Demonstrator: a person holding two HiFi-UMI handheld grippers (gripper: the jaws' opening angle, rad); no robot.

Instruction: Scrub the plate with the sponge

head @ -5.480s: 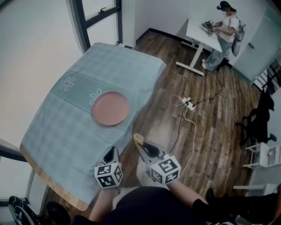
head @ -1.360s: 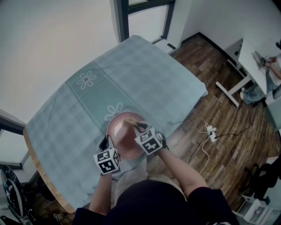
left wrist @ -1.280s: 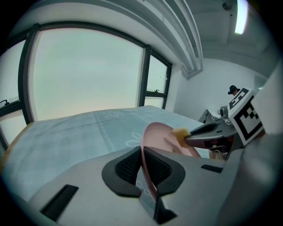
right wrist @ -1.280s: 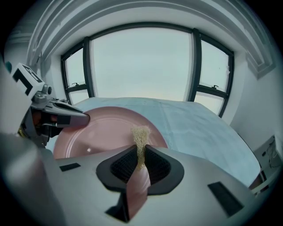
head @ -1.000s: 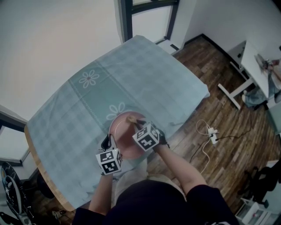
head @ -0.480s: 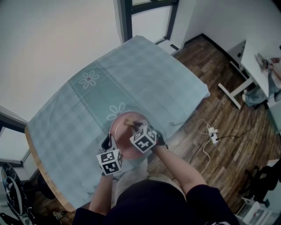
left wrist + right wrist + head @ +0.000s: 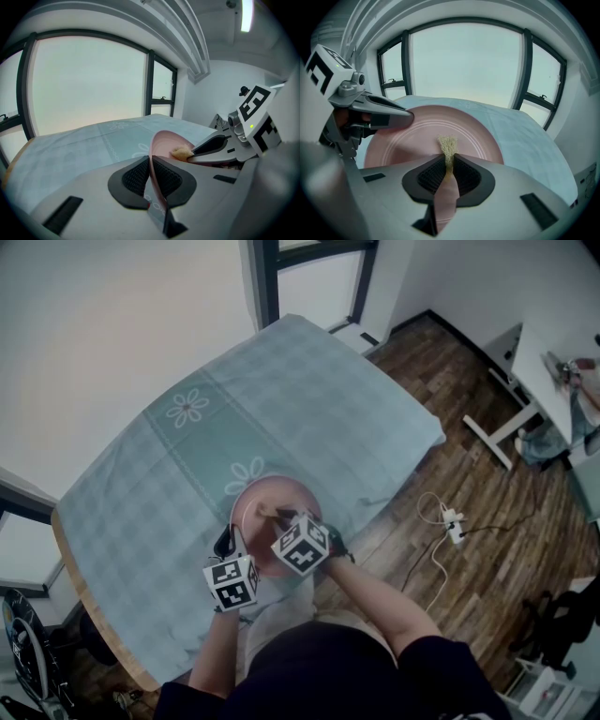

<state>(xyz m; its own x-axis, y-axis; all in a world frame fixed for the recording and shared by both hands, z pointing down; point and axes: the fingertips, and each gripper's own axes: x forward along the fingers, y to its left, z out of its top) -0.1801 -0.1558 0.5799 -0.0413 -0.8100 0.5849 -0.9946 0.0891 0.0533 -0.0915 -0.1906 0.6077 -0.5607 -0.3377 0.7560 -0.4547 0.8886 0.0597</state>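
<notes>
1. Seen from the head view, a person stands at the near edge of a table (image 7: 82, 604) and holds a gripper in each hand, arms reaching forward.
2. A pale teal checked tablecloth (image 7: 300, 399) with white flower motifs (image 7: 187, 409) covers the table.
3. A round pink plate (image 7: 281, 491) is at the near side of the tablecloth, just in front of the person.
4. The left gripper (image 7: 151, 161) is clenched on the plate's near left rim. Its own view shows the thin pink edge pinched between the two black ribbed pads.
5. Whether the plate lies flat on the cloth or is tipped up cannot be told.
6. The right gripper (image 7: 449, 168) grasps a small tan sponge (image 7: 447, 144). The sponge is squeezed thin between the pads, and its frayed tip pokes out past them.
7. The sponge tip is over the plate's inner face, near the middle and slightly toward the left gripper's side. It looks to be touching the surface.
8. The two grippers are close together over the plate, with the right one just beside the left and farther in.
9. To the right of the table is a dark wooden floor (image 7: 469, 456), where a white power strip (image 7: 451, 518) lies with a looping cable.
10. A white desk (image 7: 544, 357) stands at the far right edge.
11. A dark-framed window (image 7: 309, 268) rises behind the table's far corner.
</notes>
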